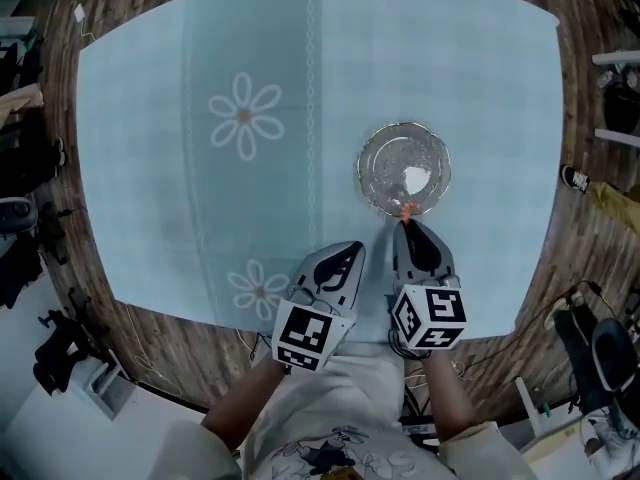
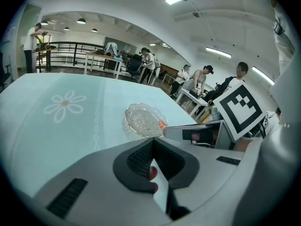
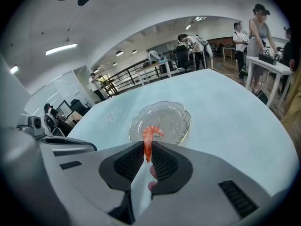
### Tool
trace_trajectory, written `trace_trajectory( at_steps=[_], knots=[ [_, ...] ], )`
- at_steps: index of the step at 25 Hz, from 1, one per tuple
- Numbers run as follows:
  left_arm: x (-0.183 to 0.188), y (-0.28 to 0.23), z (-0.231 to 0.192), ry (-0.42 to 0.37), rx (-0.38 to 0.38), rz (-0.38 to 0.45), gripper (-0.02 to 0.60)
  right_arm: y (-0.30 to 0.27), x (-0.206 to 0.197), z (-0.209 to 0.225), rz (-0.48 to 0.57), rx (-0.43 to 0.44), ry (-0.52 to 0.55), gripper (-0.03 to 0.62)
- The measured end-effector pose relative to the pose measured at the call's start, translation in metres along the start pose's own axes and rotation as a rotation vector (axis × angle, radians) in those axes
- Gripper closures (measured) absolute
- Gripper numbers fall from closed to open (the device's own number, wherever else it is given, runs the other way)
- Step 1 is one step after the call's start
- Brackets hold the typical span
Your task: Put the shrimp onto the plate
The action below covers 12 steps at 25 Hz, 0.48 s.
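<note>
One bench [image 1: 450,68] under a pale blue cloth fills the head view, with the glass plate [image 1: 385,163] set right of centre, within easy reach. The right claw [image 1: 406,222] is clenched on the shrimp [image 1: 407,210], held at the plate's lower rim, presumably for release over the dish. The left claw [image 1: 350,254], closed on nothing, is kept back at lower centre, seemingly out of the way.
</note>
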<state>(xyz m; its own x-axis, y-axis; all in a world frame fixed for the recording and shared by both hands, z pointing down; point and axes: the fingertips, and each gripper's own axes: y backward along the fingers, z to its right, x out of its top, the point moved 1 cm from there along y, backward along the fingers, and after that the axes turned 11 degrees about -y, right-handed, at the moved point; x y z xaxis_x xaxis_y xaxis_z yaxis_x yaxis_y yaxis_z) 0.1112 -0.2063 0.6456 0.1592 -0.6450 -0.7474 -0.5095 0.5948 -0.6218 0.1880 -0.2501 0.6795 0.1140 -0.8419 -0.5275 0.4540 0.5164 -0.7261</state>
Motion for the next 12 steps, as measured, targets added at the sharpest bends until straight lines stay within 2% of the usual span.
trace_trajectory(
  at_steps=[12],
  knots=[
    [-0.011, 0.007, -0.006, 0.013, 0.016, -0.007, 0.574, -0.011, -0.019, 0.007, -0.058, -0.043, -0.052, 0.528]
  ],
)
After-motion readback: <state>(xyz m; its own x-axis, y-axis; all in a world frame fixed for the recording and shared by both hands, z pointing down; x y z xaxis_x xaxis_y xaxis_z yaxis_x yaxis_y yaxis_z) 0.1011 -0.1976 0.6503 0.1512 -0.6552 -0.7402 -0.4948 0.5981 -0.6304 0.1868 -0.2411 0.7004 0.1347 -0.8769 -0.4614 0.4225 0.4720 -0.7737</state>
